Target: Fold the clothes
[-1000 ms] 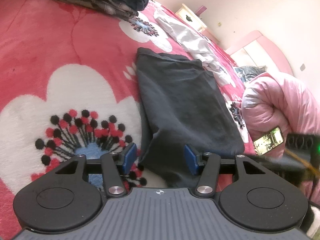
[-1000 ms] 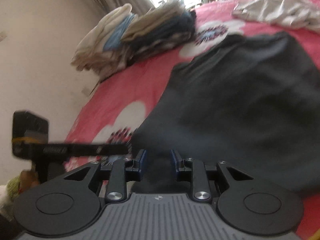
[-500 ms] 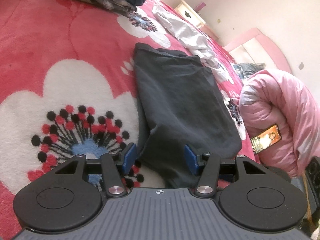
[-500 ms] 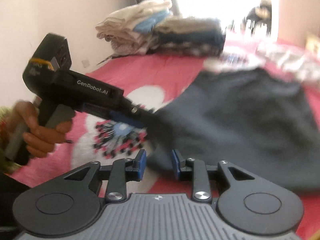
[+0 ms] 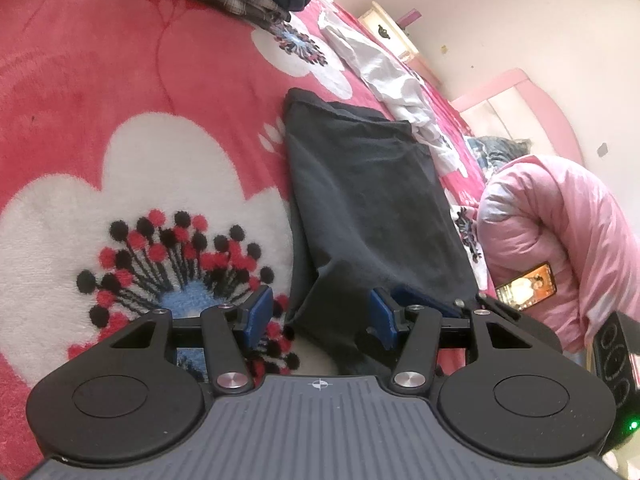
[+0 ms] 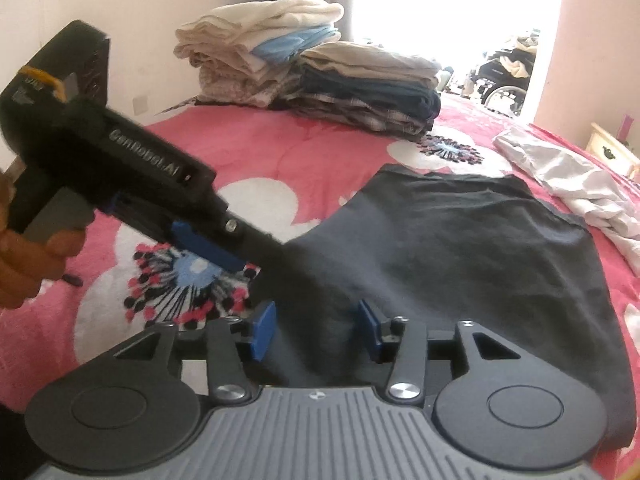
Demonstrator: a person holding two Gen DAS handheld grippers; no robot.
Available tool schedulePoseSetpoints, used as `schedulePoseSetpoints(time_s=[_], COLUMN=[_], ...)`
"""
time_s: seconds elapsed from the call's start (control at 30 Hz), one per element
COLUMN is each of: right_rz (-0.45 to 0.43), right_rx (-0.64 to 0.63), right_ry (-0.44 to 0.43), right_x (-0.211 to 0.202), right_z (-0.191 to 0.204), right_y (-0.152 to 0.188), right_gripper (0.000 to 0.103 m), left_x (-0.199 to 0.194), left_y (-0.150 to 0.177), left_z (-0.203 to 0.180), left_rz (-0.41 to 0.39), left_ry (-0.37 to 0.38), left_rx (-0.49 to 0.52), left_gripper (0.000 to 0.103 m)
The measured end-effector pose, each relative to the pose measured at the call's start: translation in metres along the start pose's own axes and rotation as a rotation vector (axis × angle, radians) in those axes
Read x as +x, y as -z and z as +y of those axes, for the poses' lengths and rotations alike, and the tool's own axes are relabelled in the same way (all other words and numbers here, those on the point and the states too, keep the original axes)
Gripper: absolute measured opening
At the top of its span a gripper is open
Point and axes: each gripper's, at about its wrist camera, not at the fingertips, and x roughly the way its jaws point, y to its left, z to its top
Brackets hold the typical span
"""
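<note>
On the red flowered blanket [image 5: 140, 92] the dark garment [image 6: 460, 248] is lying partly folded into a long panel, near edge bunched up right under both tools. The left gripper [image 5: 316, 312] is hovering at that near edge with its jaws standing apart, cloth beneath them but nothing pinched. The right gripper [image 6: 316, 328] has just been spreading its jaws, and no fabric is being pressed between the blue pads, so I'm judging it is letting go after laying the fold. Further back, folded stacks [image 6: 320, 76] are waiting by the wall, probably the finished pile, while a pale crumpled garment [image 6: 568, 184] is lying loose beside the dark one. No basket or box is showing anywhere.
</note>
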Motion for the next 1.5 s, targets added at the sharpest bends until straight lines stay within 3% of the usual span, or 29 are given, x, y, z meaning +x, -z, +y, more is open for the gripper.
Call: schedulePoseSetpoints(time_s=[0.37,0.47,0.53,0.7,0.77,0.9,1.0,1.13,1.2,1.43,1.5], right_rz=[0.119,0.127,0.118,0.052,0.028,-0.004,-0.03,-0.037,-0.024,-0.016,-0.021], right_rx=[-0.069,-0.053,-0.014,0.282,0.315,0.202,-0.011,-0.356,-0.463,-0.598,-0.613], right_ry=[0.059,0.076,0.1,0.083,0.117,0.196,0.296,0.419,0.456,0.502,0.503], right_x=[0.038,0.038,0.035,0.017,0.011,0.007,0.01,0.023,0.028,0.035,0.036], right_z=[0.009,0.008,0.004,-0.034,-0.04,-0.026,0.002,0.043,0.055,0.067,0.068], right_y=[-0.005,-0.004,-0.004,-0.004,-0.003,-0.004,-0.003,0.009,0.015,0.021,0.021], right_gripper=[0.05,0.034,0.011,0.007,0.007,0.007,0.007,0.007,0.007,0.007,0.007], left_x=[-0.003,-0.004,-0.005,-0.006,-0.006,-0.003,0.009,0.035,0.043,0.077,0.085], left_y=[0.001,-0.001,-0.003,-0.007,-0.009,-0.021,-0.034,-0.048,-0.051,-0.056,-0.057], left_z=[0.002,0.0,0.0,0.002,0.002,-0.002,-0.003,-0.003,-0.005,-0.01,-0.01], left_rz=[0.015,0.014,0.009,-0.001,-0.004,-0.019,0.012,0.103,0.13,0.26,0.282], left_ry=[0.041,0.051,0.055,0.067,0.07,0.118,0.186,0.218,0.218,0.188,0.187], left_rx=[0.017,0.029,0.032,0.023,0.017,-0.007,-0.052,-0.125,-0.134,-0.141,-0.152], left_gripper=[0.053,0.053,0.053,0.053,0.053,0.053,0.053,0.053,0.053,0.05,0.045])
